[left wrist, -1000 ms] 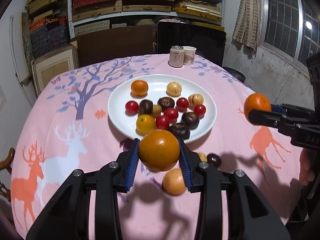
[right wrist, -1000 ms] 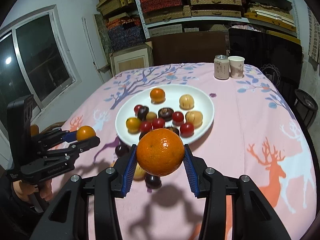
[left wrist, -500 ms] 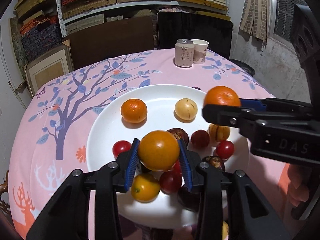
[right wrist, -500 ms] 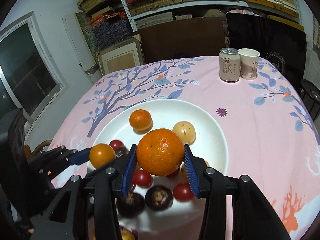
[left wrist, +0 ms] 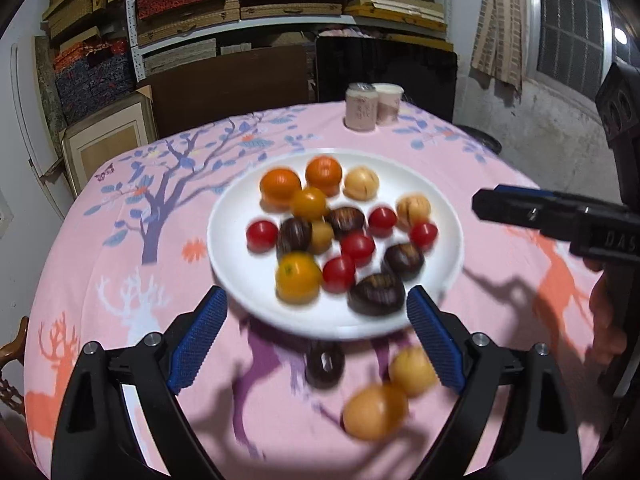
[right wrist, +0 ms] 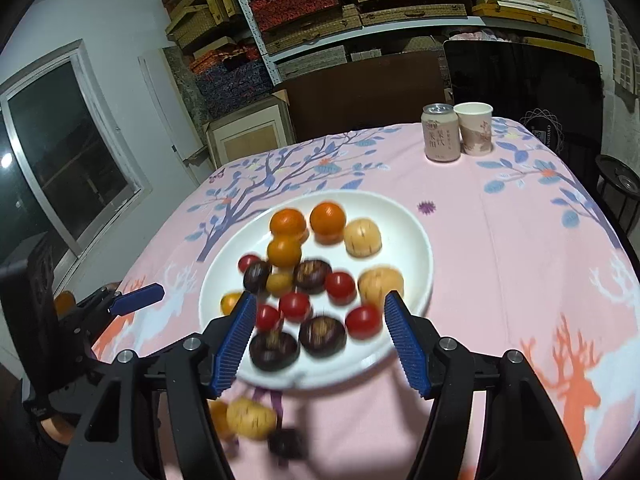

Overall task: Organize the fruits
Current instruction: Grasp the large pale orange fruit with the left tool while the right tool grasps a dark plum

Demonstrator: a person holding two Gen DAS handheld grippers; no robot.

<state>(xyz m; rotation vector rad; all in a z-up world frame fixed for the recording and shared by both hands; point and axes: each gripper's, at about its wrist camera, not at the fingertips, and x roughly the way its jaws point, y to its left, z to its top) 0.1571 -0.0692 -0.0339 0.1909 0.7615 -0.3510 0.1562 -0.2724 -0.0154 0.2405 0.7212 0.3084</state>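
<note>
A white plate [left wrist: 240,280] [right wrist: 416,240] in the middle of the pink tablecloth holds three oranges [left wrist: 280,184] [right wrist: 328,218] together at its far side. With them are red tomatoes [left wrist: 262,234], dark round fruits [left wrist: 376,294] and tan fruits [left wrist: 362,184]. My left gripper [left wrist: 316,308] hangs over the plate's near rim, jaws opening wide, nothing between them. My right gripper [right wrist: 319,300] is over the near rim too, jaws opening and empty; it shows at the right of the left wrist view [left wrist: 486,202]. Loose on the cloth lie a dark fruit [left wrist: 325,364] and two tan fruits [left wrist: 412,370].
A drink can [right wrist: 440,132] and a paper cup [right wrist: 474,128] stand at the table's far edge. Behind the table are a black chair back [right wrist: 520,80] and shelves of boxes. A person's hand [left wrist: 604,320] holds the right gripper's handle.
Both grippers carried an orange over the plate, opened and let them go at its far side. Both have since drawn back toward the near rim.
</note>
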